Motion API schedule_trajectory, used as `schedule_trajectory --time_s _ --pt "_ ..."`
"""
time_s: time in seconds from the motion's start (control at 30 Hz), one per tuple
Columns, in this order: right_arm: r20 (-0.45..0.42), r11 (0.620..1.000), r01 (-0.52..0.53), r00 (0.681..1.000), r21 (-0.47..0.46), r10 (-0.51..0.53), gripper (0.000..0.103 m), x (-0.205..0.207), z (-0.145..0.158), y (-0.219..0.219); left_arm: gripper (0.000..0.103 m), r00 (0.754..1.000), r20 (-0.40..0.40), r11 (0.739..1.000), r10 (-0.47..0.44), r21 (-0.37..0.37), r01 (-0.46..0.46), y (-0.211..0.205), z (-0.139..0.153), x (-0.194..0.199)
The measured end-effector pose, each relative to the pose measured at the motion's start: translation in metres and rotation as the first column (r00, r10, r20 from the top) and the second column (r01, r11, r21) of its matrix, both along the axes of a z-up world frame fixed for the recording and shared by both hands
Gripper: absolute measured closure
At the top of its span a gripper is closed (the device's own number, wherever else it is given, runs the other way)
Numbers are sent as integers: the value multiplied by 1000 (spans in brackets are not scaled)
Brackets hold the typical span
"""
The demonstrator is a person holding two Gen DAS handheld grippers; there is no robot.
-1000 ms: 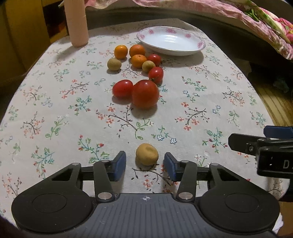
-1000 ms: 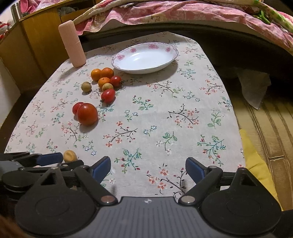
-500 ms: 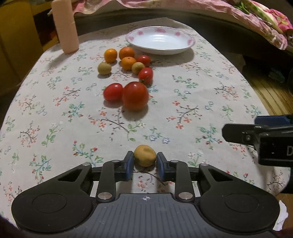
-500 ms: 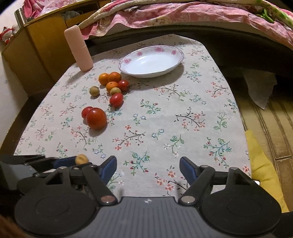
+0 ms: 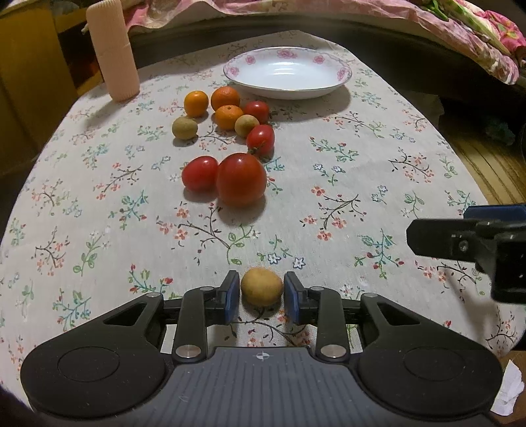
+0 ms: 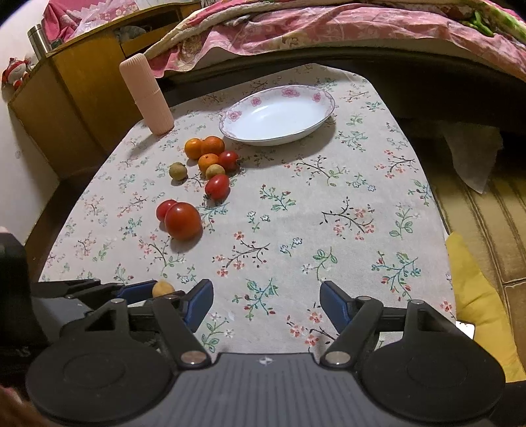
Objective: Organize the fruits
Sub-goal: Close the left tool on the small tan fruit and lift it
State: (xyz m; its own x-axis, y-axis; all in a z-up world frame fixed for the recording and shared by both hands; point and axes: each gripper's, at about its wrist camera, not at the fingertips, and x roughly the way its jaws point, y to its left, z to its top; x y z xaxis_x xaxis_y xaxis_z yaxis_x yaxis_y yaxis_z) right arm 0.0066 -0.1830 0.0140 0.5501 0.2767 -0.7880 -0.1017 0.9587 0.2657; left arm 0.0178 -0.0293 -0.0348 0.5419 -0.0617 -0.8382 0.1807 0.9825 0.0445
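Observation:
A small tan fruit (image 5: 261, 286) sits between the blue pads of my left gripper (image 5: 260, 289), which is shut on it near the table's front edge. The right wrist view shows the same fruit (image 6: 162, 289) in the left gripper (image 6: 154, 292). Further back lie a big tomato (image 5: 241, 179), small tomatoes (image 5: 199, 173), three oranges (image 5: 225, 98) and two more tan fruits (image 5: 184, 127). An empty white plate with a pink-flower rim (image 5: 287, 74) stands at the far end. My right gripper (image 6: 266, 302) is open over bare cloth, to the right of the left one.
A flowered tablecloth (image 5: 345, 184) covers the table. A ribbed pink cylinder (image 5: 113, 52) stands at the back left. A wooden cabinet (image 6: 65, 108) is on the left and a bed with a pink quilt (image 6: 328, 26) behind. Floor and a yellow cushion (image 6: 473, 295) are to the right.
My left gripper's jaws went from wide apart to shut on the small tan fruit. The right gripper rose and drew back a little, still open.

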Motion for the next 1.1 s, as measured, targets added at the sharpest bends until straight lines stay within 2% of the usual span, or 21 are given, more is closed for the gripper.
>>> schedule_trajectory --time_s 0.23,0.7,0.73,0.93,1.1 --pt "18 1000 5 1000 18 -5 30 2 9 -2 66 1000 4 1000 -13 5 13 0 1 -4" --pt "15 1000 1 1000 22 -2 29 2 11 -2 65 1000 5 1000 -9 20 9 2 1 -10" --pt "14 1000 -3 1000 21 2 29 3 11 -1 68 1000 4 1000 -11 18 11 2 1 -10" --pt "37 999 -41 998 10 40 29 15 21 9 69 999 -16 999 -29 16 29 3 8 -9" --pt "32 993 -112 993 -31 113 29 35 18 27 69 1000 -14 1000 -18 -21 18 17 14 1"
